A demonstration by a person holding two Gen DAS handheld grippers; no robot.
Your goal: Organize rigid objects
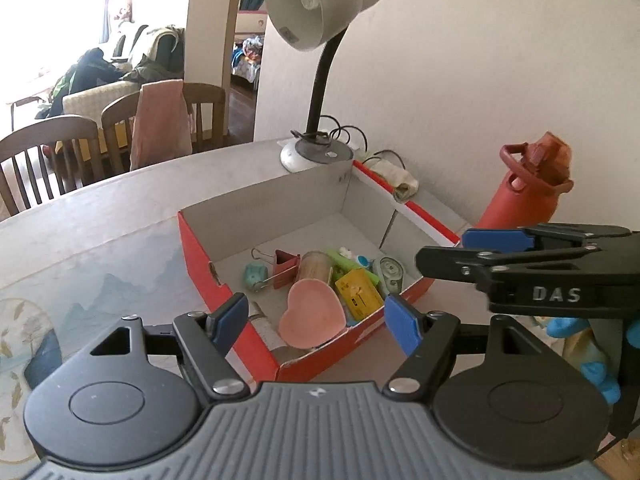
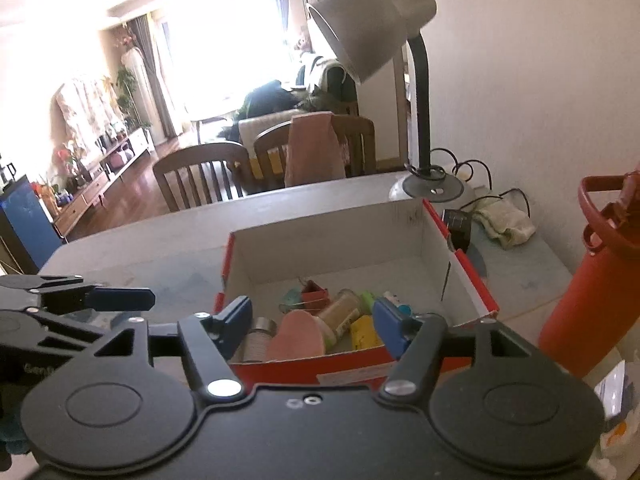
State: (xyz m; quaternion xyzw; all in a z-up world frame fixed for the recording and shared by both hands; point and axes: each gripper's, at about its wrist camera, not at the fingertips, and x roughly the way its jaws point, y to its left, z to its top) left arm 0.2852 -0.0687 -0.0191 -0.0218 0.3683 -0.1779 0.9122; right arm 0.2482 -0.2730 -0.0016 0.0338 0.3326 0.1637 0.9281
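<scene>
White wall, wooden chairs, bright window, grey lamp

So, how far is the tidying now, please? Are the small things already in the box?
Done, it seems: the pink heart dish, yellow box, binder clip and other small items lie inside the red box. In hand: nothing; the left hand-held gripper and right hand-held gripper are both open and empty. Possibly left: the red bottle stands outside the box on the table.
</scene>
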